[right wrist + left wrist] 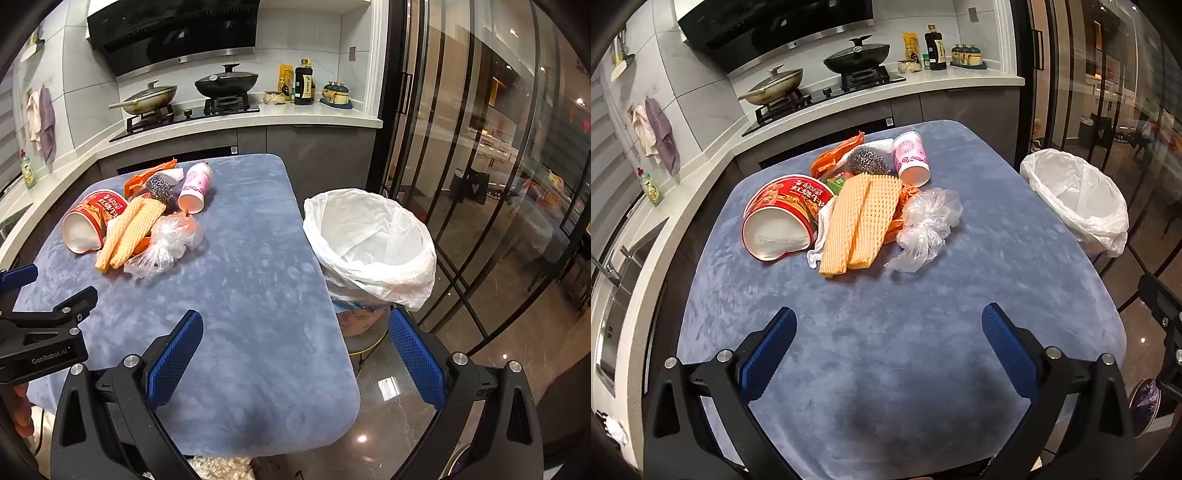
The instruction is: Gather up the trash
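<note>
A pile of trash lies on the blue table: a red instant-noodle bowl on its side, orange foam net sleeves, a crumpled clear plastic bag, a pink paper cup, a steel scourer and orange wrappers. A bin lined with a white bag stands right of the table. My left gripper is open and empty, short of the pile. My right gripper is open and empty over the table's right edge, near the bin. The pile also shows in the right wrist view.
A kitchen counter with a gas hob, two lidded pans and bottles runs behind the table. A sink lies at the left. Glass doors stand right of the bin. The left gripper's body shows at the right view's left edge.
</note>
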Action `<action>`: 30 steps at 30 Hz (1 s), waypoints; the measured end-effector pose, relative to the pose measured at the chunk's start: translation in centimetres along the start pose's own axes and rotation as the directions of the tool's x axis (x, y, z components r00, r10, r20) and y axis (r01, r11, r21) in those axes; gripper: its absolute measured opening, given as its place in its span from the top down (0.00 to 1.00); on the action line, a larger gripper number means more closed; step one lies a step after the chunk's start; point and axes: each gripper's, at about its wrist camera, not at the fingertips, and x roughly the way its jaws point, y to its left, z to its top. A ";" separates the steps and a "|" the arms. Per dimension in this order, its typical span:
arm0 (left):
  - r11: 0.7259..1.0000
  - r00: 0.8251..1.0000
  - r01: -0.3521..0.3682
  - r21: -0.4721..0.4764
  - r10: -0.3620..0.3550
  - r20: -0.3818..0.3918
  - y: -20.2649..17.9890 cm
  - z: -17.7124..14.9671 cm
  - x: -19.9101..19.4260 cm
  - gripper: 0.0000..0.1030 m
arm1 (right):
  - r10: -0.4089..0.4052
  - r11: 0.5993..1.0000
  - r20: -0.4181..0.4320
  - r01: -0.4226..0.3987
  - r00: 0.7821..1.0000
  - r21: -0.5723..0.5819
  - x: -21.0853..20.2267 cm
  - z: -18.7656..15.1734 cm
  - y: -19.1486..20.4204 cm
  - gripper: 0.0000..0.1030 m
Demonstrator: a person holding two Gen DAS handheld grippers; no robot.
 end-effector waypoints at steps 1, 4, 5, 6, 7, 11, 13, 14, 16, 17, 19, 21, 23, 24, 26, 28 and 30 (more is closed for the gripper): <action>1.000 1.000 0.000 -0.001 0.000 0.000 0.0 0.0 0.0 0.07 | 0.000 1.000 0.000 0.000 1.000 0.001 0.0 0.0 0.0 0.07; 1.000 1.000 0.000 -0.005 0.000 0.000 0.0 0.0 0.0 0.07 | 0.003 1.000 -0.007 -0.003 1.000 0.001 0.0 0.0 0.0 0.07; 1.000 1.000 -0.001 -0.004 0.001 0.002 0.0 0.0 0.0 0.07 | 0.003 1.000 -0.006 -0.003 1.000 0.002 0.0 -0.1 0.0 0.07; 1.000 1.000 0.000 -0.005 0.000 0.002 0.0 0.0 0.0 0.07 | 0.004 1.000 -0.006 -0.003 1.000 0.002 0.0 -0.1 0.0 0.07; 1.000 1.000 -0.001 -0.006 0.001 0.001 0.0 0.0 0.0 0.07 | 0.005 1.000 -0.008 -0.005 1.000 0.002 0.0 -0.1 0.0 0.07; 1.000 1.000 0.000 -0.008 0.000 0.001 0.5 0.0 -0.1 0.07 | 0.003 1.000 -0.008 -0.003 1.000 0.002 0.0 -0.1 0.0 0.07; 1.000 1.000 0.001 -0.007 -0.001 0.002 0.5 0.0 -0.1 0.07 | 0.004 1.000 -0.008 -0.004 1.000 0.004 0.0 -0.1 0.0 0.07; 1.000 1.000 -0.001 -0.008 0.001 0.001 0.4 0.0 -0.1 0.07 | 0.003 1.000 -0.009 -0.003 1.000 0.004 0.0 -0.1 0.0 0.07; 1.000 1.000 -0.001 -0.009 0.001 -0.001 0.5 0.0 -0.1 0.07 | 0.003 1.000 -0.009 -0.003 1.000 0.003 0.0 -0.1 0.0 0.07; 1.000 1.000 -0.002 -0.011 0.002 -0.002 0.6 0.0 -0.2 0.07 | 0.002 1.000 -0.010 -0.002 1.000 0.003 0.0 -0.1 0.0 0.07; 1.000 1.000 -0.003 -0.013 0.003 -0.001 0.7 0.2 -0.2 0.07 | 0.004 1.000 -0.010 -0.004 1.000 0.002 0.0 -0.1 0.0 0.07; 1.000 1.000 -0.007 -0.017 0.007 0.001 0.6 0.0 -0.1 0.07 | 0.006 1.000 -0.008 -0.006 1.000 0.004 0.0 -0.1 0.0 0.07; 1.000 1.000 -0.008 -0.016 0.008 0.001 0.6 0.0 -0.1 0.07 | 0.006 1.000 -0.008 -0.006 1.000 0.001 0.0 0.0 0.0 0.07; 1.000 1.000 -0.008 -0.018 0.008 0.001 0.6 0.0 -0.1 0.07 | 0.006 1.000 -0.008 -0.006 1.000 0.000 0.0 0.0 -0.1 0.07; 1.000 1.000 -0.008 -0.019 0.008 0.001 0.6 0.0 -0.1 0.07 | 0.006 1.000 -0.007 -0.006 1.000 -0.001 -0.1 -0.2 0.4 0.07; 1.000 1.000 -0.009 -0.018 0.009 0.002 0.6 0.0 -0.1 0.07 | 0.005 1.000 -0.009 -0.005 1.000 -0.001 -0.1 -0.1 0.3 0.07; 1.000 1.000 -0.008 -0.019 0.008 0.001 0.7 0.1 -0.1 0.07 | 0.005 1.000 -0.008 -0.005 1.000 -0.001 -0.1 -0.1 0.3 0.07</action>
